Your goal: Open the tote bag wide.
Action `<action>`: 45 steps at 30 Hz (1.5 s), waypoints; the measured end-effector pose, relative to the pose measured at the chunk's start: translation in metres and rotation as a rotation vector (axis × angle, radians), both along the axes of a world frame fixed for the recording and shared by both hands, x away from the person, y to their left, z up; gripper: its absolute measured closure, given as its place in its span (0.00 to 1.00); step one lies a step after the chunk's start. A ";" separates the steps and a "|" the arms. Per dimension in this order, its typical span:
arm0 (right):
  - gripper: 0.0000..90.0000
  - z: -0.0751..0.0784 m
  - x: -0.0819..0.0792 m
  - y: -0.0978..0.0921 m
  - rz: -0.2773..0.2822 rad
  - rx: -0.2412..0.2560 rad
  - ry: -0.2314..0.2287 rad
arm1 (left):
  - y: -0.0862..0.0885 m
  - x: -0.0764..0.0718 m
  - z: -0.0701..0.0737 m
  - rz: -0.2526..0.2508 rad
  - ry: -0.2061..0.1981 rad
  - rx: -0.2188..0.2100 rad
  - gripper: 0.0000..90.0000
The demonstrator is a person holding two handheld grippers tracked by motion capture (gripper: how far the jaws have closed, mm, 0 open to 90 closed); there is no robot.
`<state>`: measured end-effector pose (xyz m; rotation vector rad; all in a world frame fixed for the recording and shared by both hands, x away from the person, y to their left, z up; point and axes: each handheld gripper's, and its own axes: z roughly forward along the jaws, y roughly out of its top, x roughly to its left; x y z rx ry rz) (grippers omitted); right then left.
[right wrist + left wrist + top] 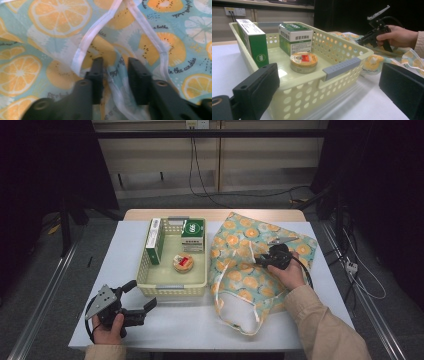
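Note:
A cream perforated basket (172, 290) (364, 51) stands at the table's centre left. It holds two green-and-white boxes, one along its left wall (155, 240) (253, 41) and one at the back (193, 235) (295, 37), plus a round orange-lidded tin (183, 263) (303, 61). A citrus-print tote bag (240, 240) (50, 20) lies flat to its right. My left gripper (142, 294) (329, 82) is open just before the basket's front left corner, nothing between its jaws. My right gripper (261, 260) (115, 65) rests on the bag, its jaws drawn close on a bunched fold by the white hem.
The bag's white handles (240, 312) loop toward the table's front edge. Bare white tabletop (190, 325) lies in front of the basket and along its left side. Cables (195, 165) run over the floor behind the table. Metal rails flank both sides.

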<state>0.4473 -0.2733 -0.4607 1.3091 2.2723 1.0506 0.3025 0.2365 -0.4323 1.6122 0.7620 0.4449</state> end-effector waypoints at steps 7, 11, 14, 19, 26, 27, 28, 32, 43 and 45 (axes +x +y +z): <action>0.39 0.005 -0.012 0.010 0.095 -0.028 0.011 | -0.002 0.000 0.000 0.000 0.001 -0.001 0.03; 0.37 0.000 -0.017 0.016 0.130 -0.078 -0.004 | -0.002 -0.001 0.000 0.000 0.004 0.000 0.03; 0.62 0.001 -0.017 0.015 0.103 -0.071 -0.011 | -0.001 -0.002 0.001 0.005 0.003 0.001 0.03; 0.91 0.000 -0.013 0.010 0.089 -0.052 -0.017 | -0.001 -0.002 0.003 0.006 -0.005 0.001 0.03; 1.00 0.007 -0.007 0.011 0.075 -0.046 0.041 | -0.004 0.000 0.007 -0.001 0.003 -0.011 0.03; 1.00 0.010 -0.007 0.011 0.072 -0.039 0.045 | -0.004 0.001 0.009 -0.007 0.000 -0.008 0.03; 1.00 0.015 -0.007 0.010 0.065 -0.039 0.036 | -0.004 0.001 0.011 -0.010 -0.002 -0.005 0.03; 1.00 0.039 -0.006 0.004 0.036 -0.009 0.007 | -0.005 0.002 0.022 -0.020 -0.010 -0.010 0.03; 1.00 0.086 0.000 0.002 0.034 0.004 -0.035 | -0.020 0.015 0.068 -0.104 0.002 -0.011 0.03; 1.00 0.090 0.001 0.003 0.038 -0.002 -0.038 | -0.025 0.020 0.078 -0.127 0.000 0.005 0.03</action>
